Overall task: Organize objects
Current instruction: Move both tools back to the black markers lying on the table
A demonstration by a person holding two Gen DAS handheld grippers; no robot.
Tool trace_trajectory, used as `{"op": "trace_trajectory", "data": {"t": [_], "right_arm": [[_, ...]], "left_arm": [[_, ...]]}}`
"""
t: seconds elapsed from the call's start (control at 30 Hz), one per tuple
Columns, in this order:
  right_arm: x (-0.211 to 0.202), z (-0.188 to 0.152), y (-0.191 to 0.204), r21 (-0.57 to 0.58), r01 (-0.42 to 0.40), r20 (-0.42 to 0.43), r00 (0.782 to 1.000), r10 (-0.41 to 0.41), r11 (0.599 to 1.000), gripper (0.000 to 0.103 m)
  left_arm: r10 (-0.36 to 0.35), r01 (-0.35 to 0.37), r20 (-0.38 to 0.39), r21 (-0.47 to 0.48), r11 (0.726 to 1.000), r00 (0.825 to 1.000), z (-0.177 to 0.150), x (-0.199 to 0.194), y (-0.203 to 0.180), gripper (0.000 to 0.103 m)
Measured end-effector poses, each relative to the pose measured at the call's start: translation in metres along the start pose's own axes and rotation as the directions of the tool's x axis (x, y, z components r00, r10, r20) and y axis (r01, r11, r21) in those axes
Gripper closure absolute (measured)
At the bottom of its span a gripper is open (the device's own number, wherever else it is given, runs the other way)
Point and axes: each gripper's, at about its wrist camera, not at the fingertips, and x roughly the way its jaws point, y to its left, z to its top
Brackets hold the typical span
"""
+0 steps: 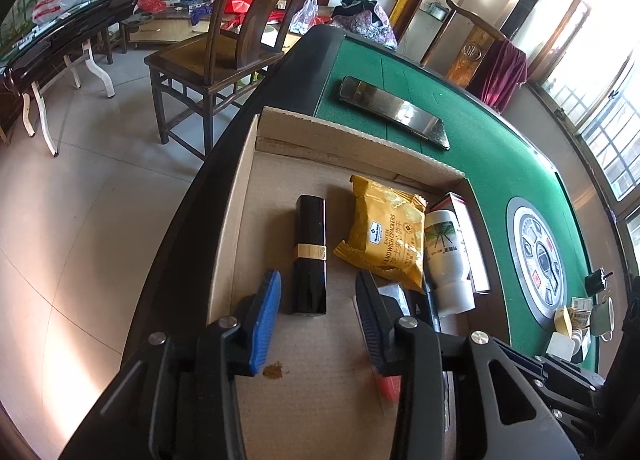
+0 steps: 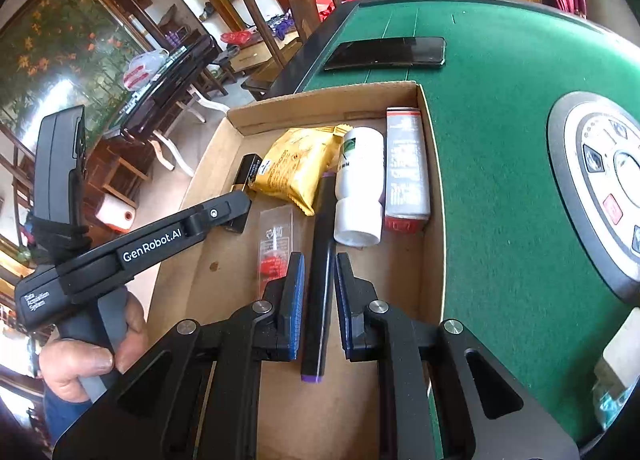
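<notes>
Objects for organizing are mostly inside the shallow brown cardboard box (image 2: 434, 220) that stands on the green felt table (image 2: 500, 164). Between the blue pads of the right gripper (image 2: 319, 292) lies a long black stick with a purple end (image 2: 320, 280); the jaws stand a little apart on both sides of it, and I cannot tell if they touch it, so it looks either just released or about to be taken. The left gripper (image 1: 318, 312) has its jaws wide open and holds nothing; it hovers over the near end of a black roll with a tan paper band (image 1: 310, 256).

Farther out, the box holds a yellow cracker packet (image 2: 296, 168), a white plastic bottle (image 2: 358, 184) and, just beside it along the box wall, a white-and-red carton (image 2: 406, 164). A small clear packet with red print (image 2: 274, 244) lies flat on the box floor.

I judge the task well advanced. A dark flat phone-like slab (image 2: 386, 52) lies outside on the felt, and some small items (image 1: 576, 320) sit at the table edge; these may be left to do.
</notes>
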Motion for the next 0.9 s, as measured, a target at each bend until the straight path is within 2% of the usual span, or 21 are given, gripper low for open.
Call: {"op": "trace_trajectory", "data": {"t": [0.2, 0.23, 0.27, 0.33, 0.37, 0.4, 0.5, 0.6, 0.63, 0.77, 0.87, 0.9], "right_arm": [[-0.013, -0.013, -0.006, 0.019, -0.051, 0.007, 0.999, 0.051, 0.998, 0.088], [-0.016, -0.014, -0.006, 0.021, -0.056, 0.01, 0.998, 0.056, 0.998, 0.085], [-0.018, -0.017, -0.007, 0.021, -0.06, 0.014, 0.998, 0.06, 0.998, 0.082], [-0.024, -0.022, -0.009, 0.027, -0.08, 0.027, 0.997, 0.079, 0.996, 0.055], [-0.027, -0.024, -0.011, 0.032, -0.095, 0.036, 0.995, 0.093, 0.995, 0.049], [-0.031, -0.028, -0.013, 0.036, -0.103, 0.046, 0.994, 0.102, 0.994, 0.046], [-0.042, -0.036, -0.018, 0.039, -0.119, 0.053, 0.992, 0.117, 0.992, 0.046], [-0.058, -0.047, -0.027, 0.042, -0.138, 0.06, 0.989, 0.135, 0.99, 0.035], [-0.067, -0.053, -0.033, 0.045, -0.146, 0.08, 0.987, 0.142, 0.988, 0.034], [-0.103, -0.075, -0.059, 0.033, -0.133, 0.133, 0.983, 0.127, 0.991, 0.032], [-0.136, -0.095, -0.089, 0.041, -0.131, 0.188, 0.975, 0.121, 0.991, 0.032], [-0.147, -0.102, -0.101, 0.048, -0.129, 0.209, 0.971, 0.116, 0.99, 0.032]], "left_arm": [[-0.031, 0.031, 0.029, 0.015, 0.999, 0.999, -0.01, -0.015, -0.01, 0.064], [-0.041, 0.041, 0.034, 0.024, 0.999, 0.999, -0.012, -0.018, -0.013, 0.064], [-0.051, 0.05, 0.038, 0.032, 0.998, 0.998, -0.014, -0.022, -0.015, 0.064], [-0.074, 0.071, 0.056, 0.046, 0.996, 0.996, -0.02, -0.03, -0.023, 0.063], [-0.086, 0.082, 0.062, 0.054, 0.995, 0.994, -0.023, -0.033, -0.027, 0.06], [-0.102, 0.097, 0.069, 0.068, 0.993, 0.992, -0.027, -0.038, -0.033, 0.059], [-0.127, 0.117, 0.099, 0.108, 0.987, 0.987, -0.039, -0.052, -0.048, 0.056], [-0.167, 0.147, 0.121, 0.16, 0.976, 0.979, -0.055, -0.066, -0.065, 0.051], [-0.18, 0.156, 0.124, 0.179, 0.971, 0.976, -0.061, -0.07, -0.07, 0.049], [-0.238, 0.199, 0.118, 0.277, 0.94, 0.964, -0.091, -0.082, -0.098, 0.047], [-0.294, 0.243, 0.078, 0.388, 0.889, 0.953, -0.12, -0.086, -0.127, 0.047], [-0.314, 0.259, 0.057, 0.438, 0.861, 0.948, -0.132, -0.086, -0.14, 0.047]]}}
